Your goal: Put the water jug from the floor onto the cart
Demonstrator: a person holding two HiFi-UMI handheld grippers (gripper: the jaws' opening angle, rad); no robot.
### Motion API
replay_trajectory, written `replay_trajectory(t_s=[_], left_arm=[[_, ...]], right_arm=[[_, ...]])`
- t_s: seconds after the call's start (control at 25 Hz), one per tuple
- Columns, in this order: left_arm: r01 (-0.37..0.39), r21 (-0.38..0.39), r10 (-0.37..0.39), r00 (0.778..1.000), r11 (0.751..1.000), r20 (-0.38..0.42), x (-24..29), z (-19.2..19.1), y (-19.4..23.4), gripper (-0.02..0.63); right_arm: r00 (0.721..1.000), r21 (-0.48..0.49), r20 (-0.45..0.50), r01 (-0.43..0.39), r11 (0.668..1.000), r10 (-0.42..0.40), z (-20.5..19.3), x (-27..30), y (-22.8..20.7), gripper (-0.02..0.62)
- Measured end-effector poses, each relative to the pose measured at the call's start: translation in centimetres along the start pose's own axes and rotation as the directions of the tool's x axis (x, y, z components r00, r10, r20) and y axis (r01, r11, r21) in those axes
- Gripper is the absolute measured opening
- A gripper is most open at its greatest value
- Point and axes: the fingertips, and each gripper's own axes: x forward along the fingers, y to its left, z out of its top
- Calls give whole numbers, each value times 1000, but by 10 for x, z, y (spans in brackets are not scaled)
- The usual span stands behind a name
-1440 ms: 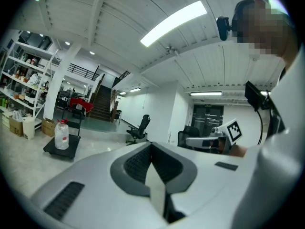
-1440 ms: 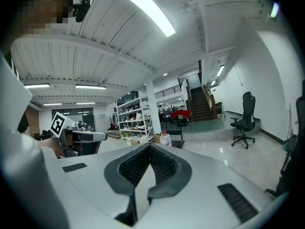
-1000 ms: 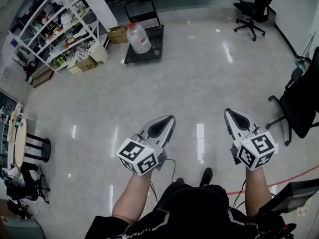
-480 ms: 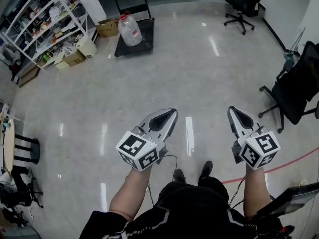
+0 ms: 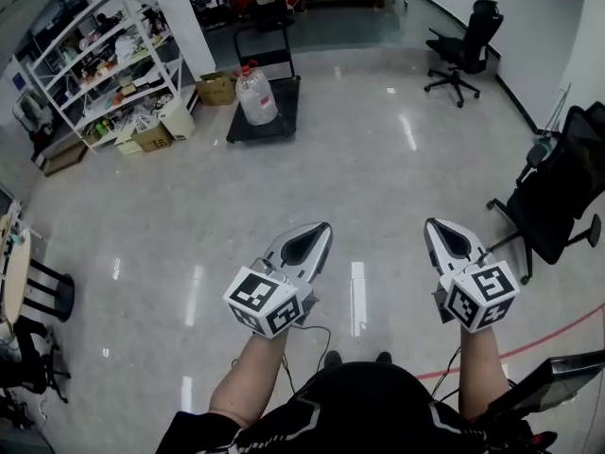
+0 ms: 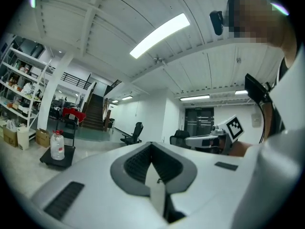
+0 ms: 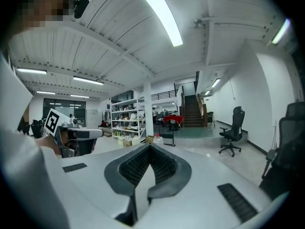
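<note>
While the water jug point(image 5: 257, 96) stands upright on the cart point(image 5: 284, 119), toward the deck's left edge near the handle end, the left gripper point(image 5: 319, 233) and right gripper point(image 5: 438, 228) are held well apart from it, each with its jaws pressed together on nothing. Bare glossy floor point(image 5: 359, 159) lies between. Cardboard boxes point(image 5: 216, 88) and white shelving point(image 5: 104, 60) sit left of the cart; office chairs point(image 5: 460, 53) stand at the room's right side.

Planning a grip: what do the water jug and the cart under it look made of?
Water jug: likely clear plastic; see-through glossy body, red cap. Cart: dark matte deck, black tubular handle, probably metal; too distant to confirm.
</note>
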Motion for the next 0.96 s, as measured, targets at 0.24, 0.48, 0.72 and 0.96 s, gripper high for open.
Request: replay_trajectory(t_s=[0.24,0.48,0.72,0.96], left_arm=[[0,20,0,1000,1000,-3,-2,6,-22,2],[4,51,-5,1000,999,20,5,21,-39,2],[-3,49,2,1000,999,18,7,19,-45,2],[-3,49,2,1000,999,24,17,17,-47,2]], right_arm=[[999,20,20,-33,999,33,3,-9,1,3],[998,12,29,-58,998,58,6,-15,-1,3],[998,13,25,-57,998,57,1,-22,-4,3],[997,-1,22,-69,998,69,-2,-23,-11,3]])
